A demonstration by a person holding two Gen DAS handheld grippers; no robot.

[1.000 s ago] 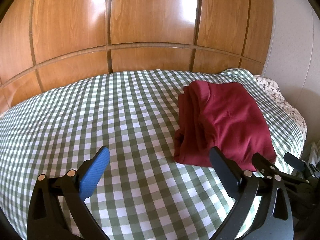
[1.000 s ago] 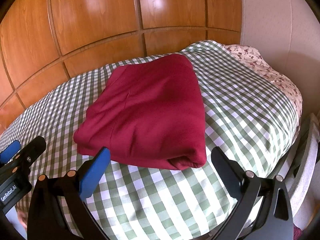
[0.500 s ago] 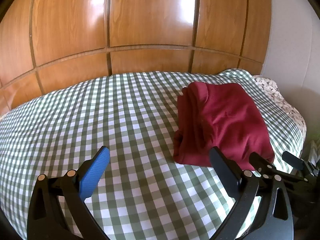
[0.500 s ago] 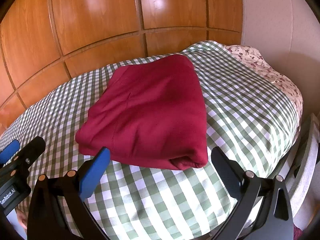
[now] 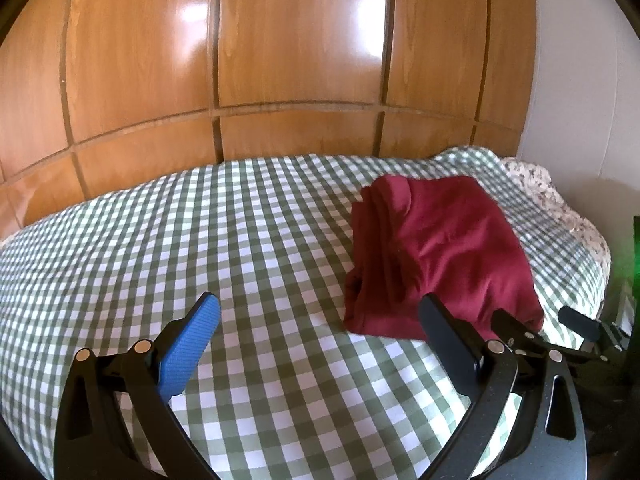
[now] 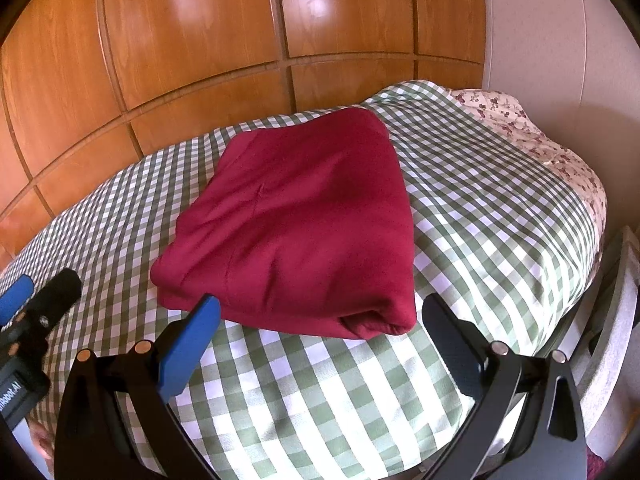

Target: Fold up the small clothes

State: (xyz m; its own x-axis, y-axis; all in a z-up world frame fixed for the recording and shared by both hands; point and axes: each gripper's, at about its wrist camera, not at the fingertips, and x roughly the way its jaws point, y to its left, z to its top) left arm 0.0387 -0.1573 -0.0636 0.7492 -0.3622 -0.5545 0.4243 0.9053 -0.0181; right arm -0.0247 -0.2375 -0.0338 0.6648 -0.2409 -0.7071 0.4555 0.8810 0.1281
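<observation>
My left claw (image 5: pixel 320 336), lower centre of frame: jaws spread wide, nothing held, above the checked bed cover (image 5: pixel 200 240). My right claw (image 6: pixel 320 336), lower centre of its frame: likewise wide open, empty, tips just short of the near edge of the folded dark red garment (image 6: pixel 296 228). Garment lies flat on the cover, centre frame in right view, centre-right in left view (image 5: pixel 440 252). Wooden panel wall (image 5: pixel 280 60) across top; floral fabric (image 6: pixel 532 136) upper right.

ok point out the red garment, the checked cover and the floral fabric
red garment (image 6: pixel 296 232): right wrist view, middle of top layer
checked cover (image 5: pixel 200 240): left wrist view, bare stretch left of garment
floral fabric (image 6: pixel 520 128): right wrist view, far corner patch
</observation>
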